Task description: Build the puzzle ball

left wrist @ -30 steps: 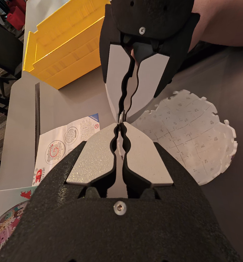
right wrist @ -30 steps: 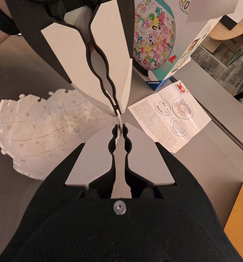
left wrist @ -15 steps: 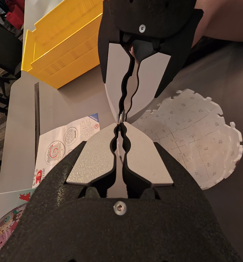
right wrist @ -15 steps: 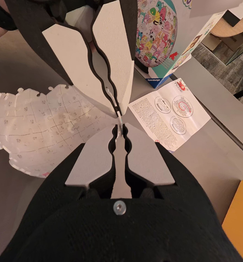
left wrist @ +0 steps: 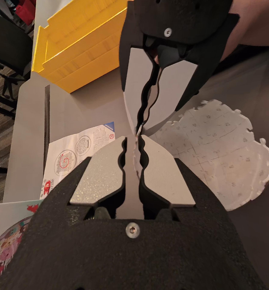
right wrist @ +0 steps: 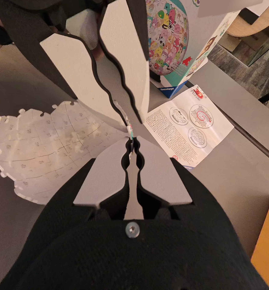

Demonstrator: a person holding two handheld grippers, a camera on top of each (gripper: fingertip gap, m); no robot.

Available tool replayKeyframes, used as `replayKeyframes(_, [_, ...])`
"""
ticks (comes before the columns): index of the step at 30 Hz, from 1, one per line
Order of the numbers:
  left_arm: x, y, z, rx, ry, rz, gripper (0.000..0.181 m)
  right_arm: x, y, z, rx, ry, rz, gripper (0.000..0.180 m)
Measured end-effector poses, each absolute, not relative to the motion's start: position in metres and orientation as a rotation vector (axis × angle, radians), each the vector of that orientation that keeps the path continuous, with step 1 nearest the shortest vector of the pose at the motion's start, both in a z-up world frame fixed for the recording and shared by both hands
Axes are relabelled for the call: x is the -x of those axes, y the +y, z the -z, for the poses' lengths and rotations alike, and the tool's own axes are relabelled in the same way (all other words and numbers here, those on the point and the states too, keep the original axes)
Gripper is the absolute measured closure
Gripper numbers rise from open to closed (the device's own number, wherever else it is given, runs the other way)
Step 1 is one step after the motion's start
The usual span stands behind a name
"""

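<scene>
A curved white puzzle shell (left wrist: 209,149) of joined pieces, numbered side up, lies to the right in the left wrist view and to the left in the right wrist view (right wrist: 44,149). The two grippers meet tip to tip at its rim. My left gripper (left wrist: 133,137) is open with a narrow gap, and the shell's edge runs inside that gap. My right gripper (right wrist: 132,139) is shut on the shell's rim, where a small piece (right wrist: 130,131) with a coloured edge sticks out. The right gripper also shows from the front in the left wrist view (left wrist: 138,131).
A yellow bin (left wrist: 77,51) stands at the far left of the grey table. A folded instruction sheet (right wrist: 185,125) lies beside the grippers. The puzzle box (right wrist: 185,47) stands behind it near the table edge. A dark chair (left wrist: 5,47) stands off the table. Left and right tips are no more than a few centimetres apart.
My left gripper has opened from shut to a narrow gap. The shell has swung a little farther out to the side. My right gripper stays shut at the rim.
</scene>
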State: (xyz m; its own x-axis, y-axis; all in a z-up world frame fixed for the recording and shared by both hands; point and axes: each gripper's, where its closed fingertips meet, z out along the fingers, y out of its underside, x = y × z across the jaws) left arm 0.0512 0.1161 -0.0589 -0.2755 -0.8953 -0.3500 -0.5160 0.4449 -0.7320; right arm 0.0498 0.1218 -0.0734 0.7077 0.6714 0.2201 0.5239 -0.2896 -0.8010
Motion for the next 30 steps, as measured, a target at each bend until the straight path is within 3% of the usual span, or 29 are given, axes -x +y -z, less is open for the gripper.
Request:
replayKeyframes(8, [-0.048, 0.119, 0.059, 1.203, 1.938, 0.601, 0.164, -0.050, 0.121, 0.073, 1.983, -0.896, -0.217, 0.176])
replayKeyframes(17, [-0.049, 0.116, 0.064, 1.190, 1.987, 0.536, 0.172, -0.050, 0.121, 0.074, 1.971, -0.893, -0.227, 0.176])
replayKeyframes(30, [-0.047, 0.116, 0.073, 1.231, 2.029, 0.498, 0.161, -0.049, 0.121, 0.074, 1.961, -0.913, -0.192, 0.176])
